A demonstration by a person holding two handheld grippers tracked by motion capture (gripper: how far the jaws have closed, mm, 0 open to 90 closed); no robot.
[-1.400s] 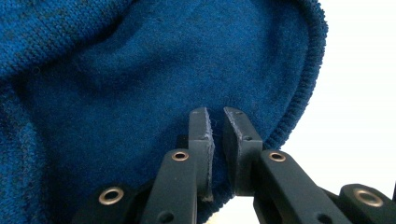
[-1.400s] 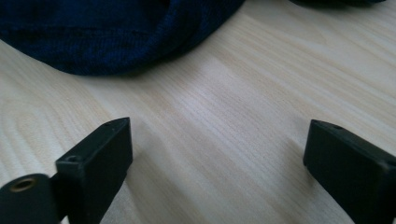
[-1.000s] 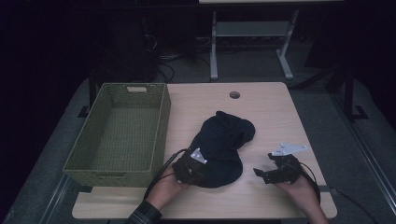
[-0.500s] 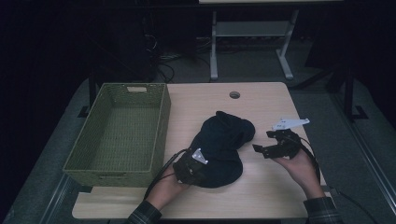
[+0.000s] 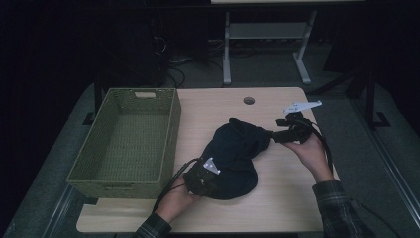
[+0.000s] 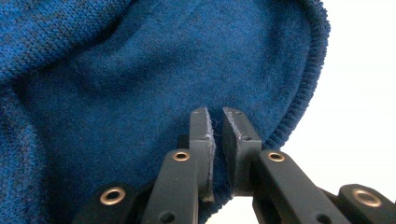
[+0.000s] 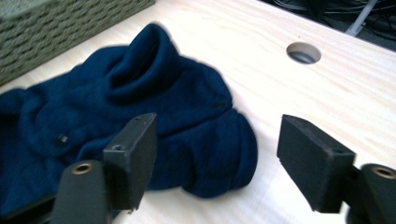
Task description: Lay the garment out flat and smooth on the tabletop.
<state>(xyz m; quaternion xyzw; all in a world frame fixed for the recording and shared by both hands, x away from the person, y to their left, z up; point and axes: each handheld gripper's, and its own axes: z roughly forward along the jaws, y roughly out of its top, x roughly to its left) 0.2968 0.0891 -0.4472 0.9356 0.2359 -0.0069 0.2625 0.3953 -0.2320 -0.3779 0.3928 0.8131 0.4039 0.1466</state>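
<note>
Half the left hand-held gripper [image 5: 204, 174] hides in blue sweater [image 5: 236, 153].

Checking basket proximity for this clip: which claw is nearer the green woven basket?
Left. The left claw sits just off the basket's near right corner, clamped on the blue sweater. The right claw is beyond the sweater, open.

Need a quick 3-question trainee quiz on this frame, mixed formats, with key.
1. True or false: the left gripper is shut on the blue sweater's ribbed hem.
2. The right gripper is: A) shut on a sleeve, B) open beside the sweater, C) inside the basket.
3. Fill in: the green woven basket holds ____.

Key: 1 true. 2 B. 3 nothing.
</note>
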